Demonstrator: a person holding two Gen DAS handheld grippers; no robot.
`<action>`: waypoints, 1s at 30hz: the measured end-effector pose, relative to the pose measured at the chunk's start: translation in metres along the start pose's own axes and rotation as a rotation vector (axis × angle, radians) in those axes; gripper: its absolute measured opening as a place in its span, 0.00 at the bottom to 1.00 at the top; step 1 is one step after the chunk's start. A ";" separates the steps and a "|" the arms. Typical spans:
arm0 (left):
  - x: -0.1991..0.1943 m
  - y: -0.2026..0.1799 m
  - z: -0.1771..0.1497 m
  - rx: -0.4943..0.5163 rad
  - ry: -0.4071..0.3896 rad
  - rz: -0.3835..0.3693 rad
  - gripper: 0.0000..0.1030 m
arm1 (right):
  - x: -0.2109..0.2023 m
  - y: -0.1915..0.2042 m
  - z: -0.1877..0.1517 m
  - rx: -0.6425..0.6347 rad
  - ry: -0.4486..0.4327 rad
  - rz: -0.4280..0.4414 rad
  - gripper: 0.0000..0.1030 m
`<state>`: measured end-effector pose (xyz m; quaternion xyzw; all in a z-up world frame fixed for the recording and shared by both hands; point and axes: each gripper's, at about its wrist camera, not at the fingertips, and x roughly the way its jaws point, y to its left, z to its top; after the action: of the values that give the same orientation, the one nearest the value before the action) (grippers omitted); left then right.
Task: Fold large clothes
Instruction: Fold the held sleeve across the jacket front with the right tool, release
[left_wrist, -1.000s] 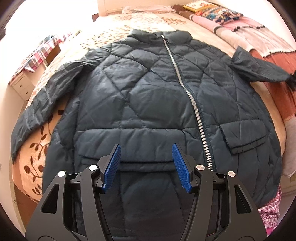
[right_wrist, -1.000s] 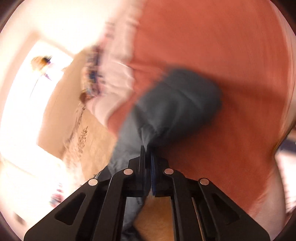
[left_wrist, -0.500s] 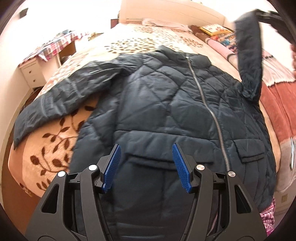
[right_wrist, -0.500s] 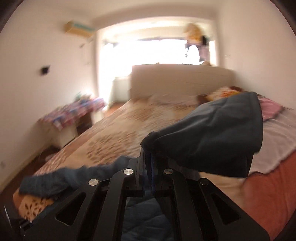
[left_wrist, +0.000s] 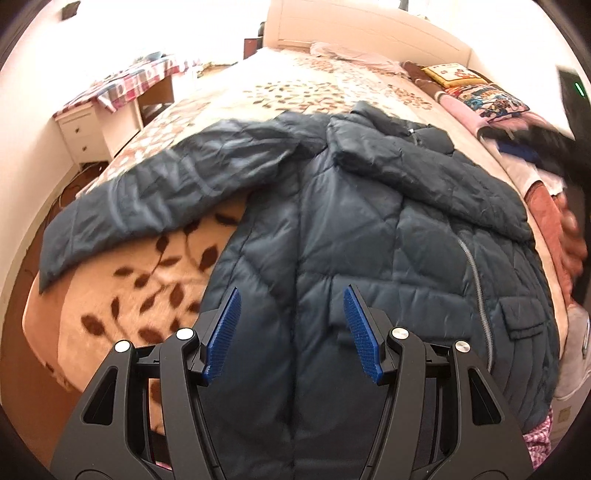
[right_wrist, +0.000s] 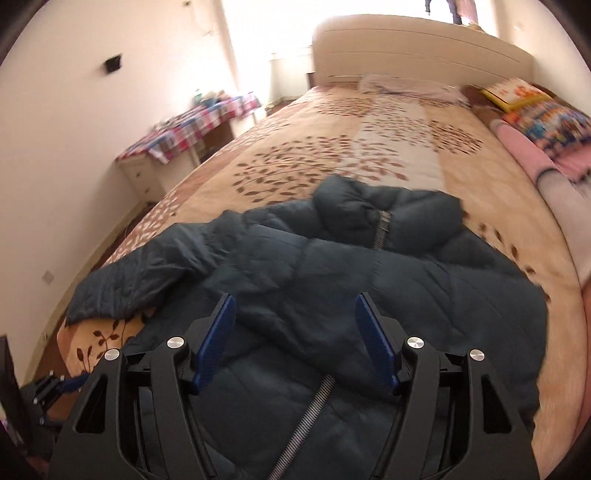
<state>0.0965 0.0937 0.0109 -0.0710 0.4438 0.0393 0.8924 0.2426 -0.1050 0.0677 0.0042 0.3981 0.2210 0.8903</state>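
Note:
A dark blue quilted jacket (left_wrist: 354, 236) lies front-up on the bed, zipper (left_wrist: 476, 280) closed. Its right sleeve (left_wrist: 424, 173) lies folded across the chest toward the collar. Its left sleeve (left_wrist: 155, 199) stretches out over the leaf-patterned blanket. My left gripper (left_wrist: 291, 332) is open and empty above the jacket's lower hem. My right gripper (right_wrist: 295, 332) is open and empty above the jacket (right_wrist: 332, 288), near the folded sleeve and zipper (right_wrist: 314, 410).
The bed blanket (right_wrist: 369, 140) extends to a white headboard (right_wrist: 417, 48). Pillows and folded blankets (left_wrist: 480, 96) line the bed's right side. A white desk with a plaid cloth (left_wrist: 122, 88) stands left of the bed. The bed's left edge (left_wrist: 33, 295) drops to the floor.
My right gripper carried the right sleeve up and over the chest, then opened and let it go. My left gripper shifted left along the hem and stayed open.

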 end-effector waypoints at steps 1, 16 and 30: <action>0.001 -0.004 0.006 0.010 -0.007 -0.007 0.56 | -0.006 -0.011 -0.010 0.028 0.000 -0.011 0.65; 0.099 -0.103 0.140 0.174 -0.083 0.054 0.44 | -0.052 -0.169 -0.114 0.508 -0.042 -0.067 0.30; 0.179 -0.105 0.132 0.148 0.077 0.167 0.48 | 0.019 -0.222 -0.109 0.576 0.080 -0.179 0.13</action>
<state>0.3222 0.0129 -0.0430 0.0309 0.4837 0.0777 0.8712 0.2634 -0.3165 -0.0608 0.2128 0.4781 0.0196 0.8519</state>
